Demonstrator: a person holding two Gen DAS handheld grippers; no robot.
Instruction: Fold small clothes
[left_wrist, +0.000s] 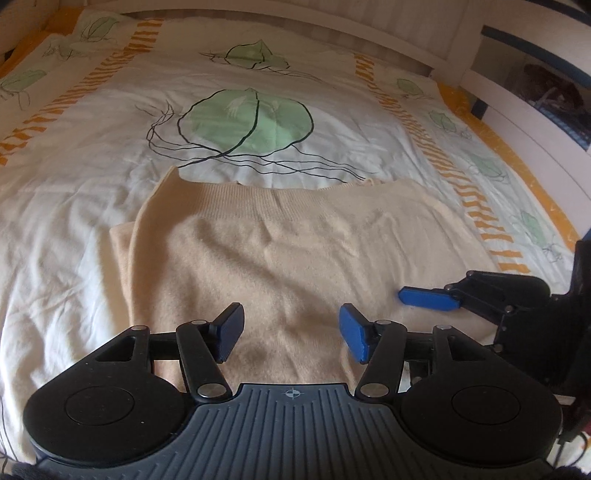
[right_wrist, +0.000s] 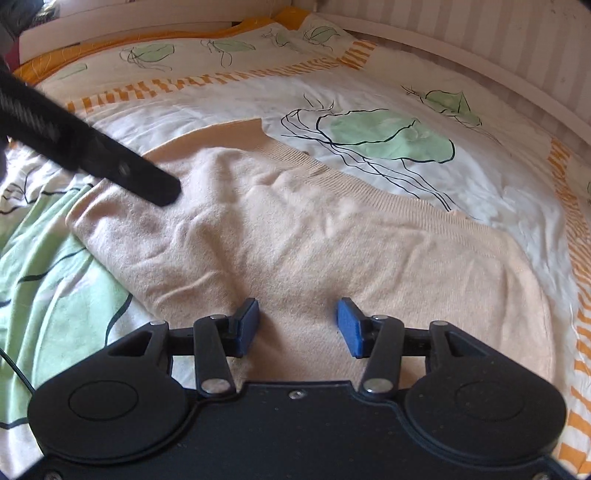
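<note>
A beige knit sweater (left_wrist: 288, 236) lies flat on the bed, its ribbed hem along the far side and a folded layer showing at its left edge. My left gripper (left_wrist: 291, 334) hovers over its near part, open, with nothing between the blue pads. A blue finger (left_wrist: 428, 300) of the right gripper reaches in from the right, low over the sweater. In the right wrist view the sweater (right_wrist: 332, 236) fills the middle, and my right gripper (right_wrist: 298, 326) stands open above it, holding nothing. A blurred black finger (right_wrist: 147, 181) of the left gripper crosses the upper left.
The sweater rests on a white bedspread (left_wrist: 92, 155) printed with green leaves and orange stripes. A white bed frame (left_wrist: 369, 40) borders the far side, and a dark shelf (left_wrist: 554, 92) stands at the right. A thin black cable (right_wrist: 14, 369) hangs at the left.
</note>
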